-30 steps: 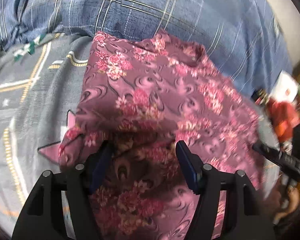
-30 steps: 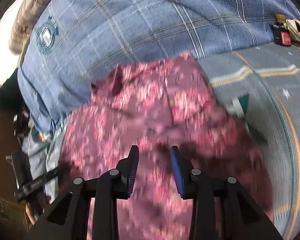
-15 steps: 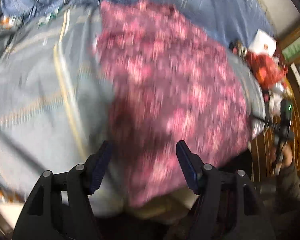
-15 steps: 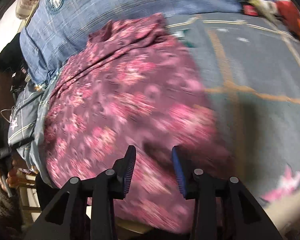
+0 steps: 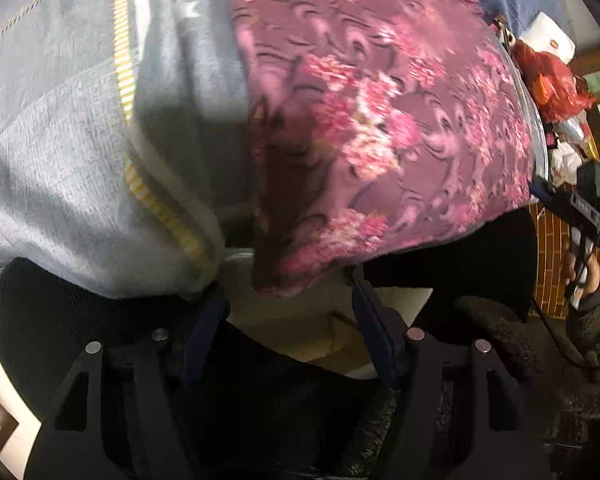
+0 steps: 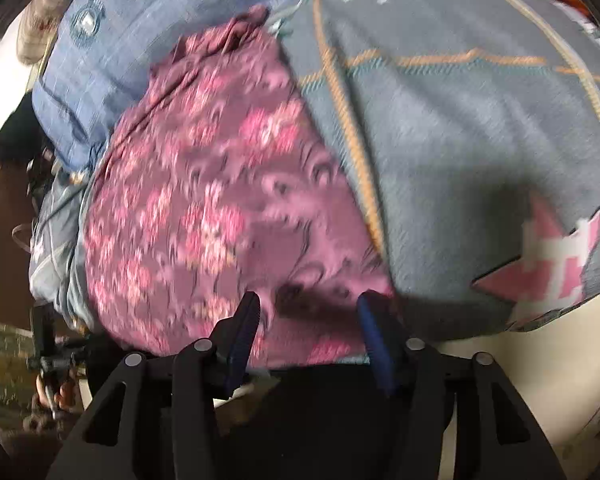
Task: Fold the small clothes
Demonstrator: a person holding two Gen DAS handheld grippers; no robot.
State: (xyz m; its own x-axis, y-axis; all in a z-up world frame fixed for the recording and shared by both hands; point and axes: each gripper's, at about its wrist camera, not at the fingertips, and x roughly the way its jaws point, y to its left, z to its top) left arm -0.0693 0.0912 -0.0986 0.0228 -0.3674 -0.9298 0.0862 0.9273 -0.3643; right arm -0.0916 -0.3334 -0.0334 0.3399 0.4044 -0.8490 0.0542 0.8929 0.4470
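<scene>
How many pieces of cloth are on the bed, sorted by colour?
Maroon floral garment: 1
Grey blanket with yellow stripes and a pink star: 1
Blue plaid cover: 1
Total: 3

A grey blanket with orange lines spreads toward my two o'clock; a blue plaid quilt lies at eleven o'clock.

text: none legible | blue plaid cloth: round emblem, blurred, unreadable
</scene>
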